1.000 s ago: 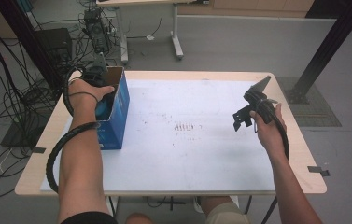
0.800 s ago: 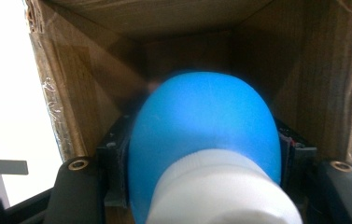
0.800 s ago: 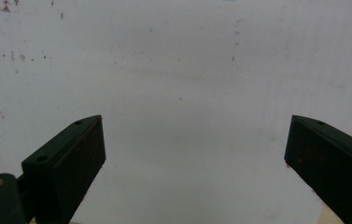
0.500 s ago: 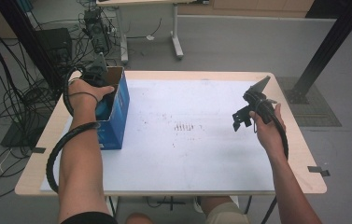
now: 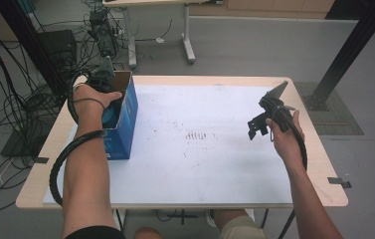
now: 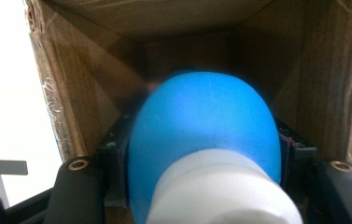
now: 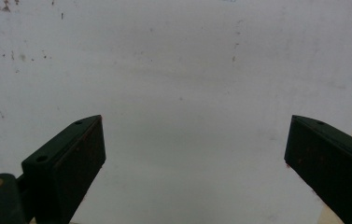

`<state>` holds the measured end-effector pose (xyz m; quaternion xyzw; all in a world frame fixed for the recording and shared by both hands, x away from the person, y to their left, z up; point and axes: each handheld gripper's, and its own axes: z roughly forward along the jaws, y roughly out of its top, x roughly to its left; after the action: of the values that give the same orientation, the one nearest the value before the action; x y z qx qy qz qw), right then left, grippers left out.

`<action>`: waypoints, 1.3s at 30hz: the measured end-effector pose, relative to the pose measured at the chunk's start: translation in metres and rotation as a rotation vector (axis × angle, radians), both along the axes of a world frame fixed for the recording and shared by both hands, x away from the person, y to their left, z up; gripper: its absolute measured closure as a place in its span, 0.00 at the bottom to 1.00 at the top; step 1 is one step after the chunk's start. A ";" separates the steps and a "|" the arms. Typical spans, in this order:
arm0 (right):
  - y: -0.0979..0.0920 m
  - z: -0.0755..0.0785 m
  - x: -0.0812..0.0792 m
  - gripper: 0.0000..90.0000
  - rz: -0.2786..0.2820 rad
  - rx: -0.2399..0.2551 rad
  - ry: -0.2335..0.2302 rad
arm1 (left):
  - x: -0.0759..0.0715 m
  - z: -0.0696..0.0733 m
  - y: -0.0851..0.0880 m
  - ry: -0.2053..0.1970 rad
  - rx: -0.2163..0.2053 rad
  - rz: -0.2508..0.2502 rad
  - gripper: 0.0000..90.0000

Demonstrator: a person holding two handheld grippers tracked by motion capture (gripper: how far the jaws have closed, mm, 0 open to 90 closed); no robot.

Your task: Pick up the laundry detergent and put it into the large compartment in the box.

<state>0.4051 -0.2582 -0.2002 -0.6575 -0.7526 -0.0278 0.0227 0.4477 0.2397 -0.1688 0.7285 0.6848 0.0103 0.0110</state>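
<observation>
A blue cardboard box (image 5: pixel 125 122) with an open top stands at the table's left side. My left gripper (image 5: pixel 106 99) reaches down into it, shut on a blue bottle with a white cap (image 6: pixel 204 140). In the left gripper view the bottle sits between the two jaws, inside the brown box walls (image 6: pixel 85 84). My right gripper (image 5: pixel 258 125) hangs above the right part of the white sheet (image 5: pixel 205 149). Its jaws stand wide apart with nothing between them, its midpoint (image 7: pixel 194 163) over bare sheet.
The white sheet covers most of the wooden table (image 5: pixel 324 164) and carries small brown marks (image 5: pixel 197 135) near its middle. Cables (image 5: pixel 6 114) and black equipment (image 5: pixel 60 47) crowd the floor to the left. A black post (image 5: pixel 346 50) rises at the far right.
</observation>
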 end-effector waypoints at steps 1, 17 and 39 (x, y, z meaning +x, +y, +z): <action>0.000 0.000 0.000 0.06 0.001 0.000 -0.001 | 0.000 0.000 0.000 -0.001 -0.001 0.001 0.41; 0.001 0.000 0.000 0.06 0.002 -0.002 0.000 | 0.000 0.000 0.001 -0.001 -0.003 0.001 0.41; 0.001 0.002 0.000 0.06 0.003 -0.004 -0.002 | 0.000 0.000 0.001 -0.003 -0.002 0.003 0.41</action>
<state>0.4052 -0.2567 -0.1983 -0.6565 -0.7536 -0.0272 0.0207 0.4474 0.2403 -0.1691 0.7276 0.6858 0.0104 0.0127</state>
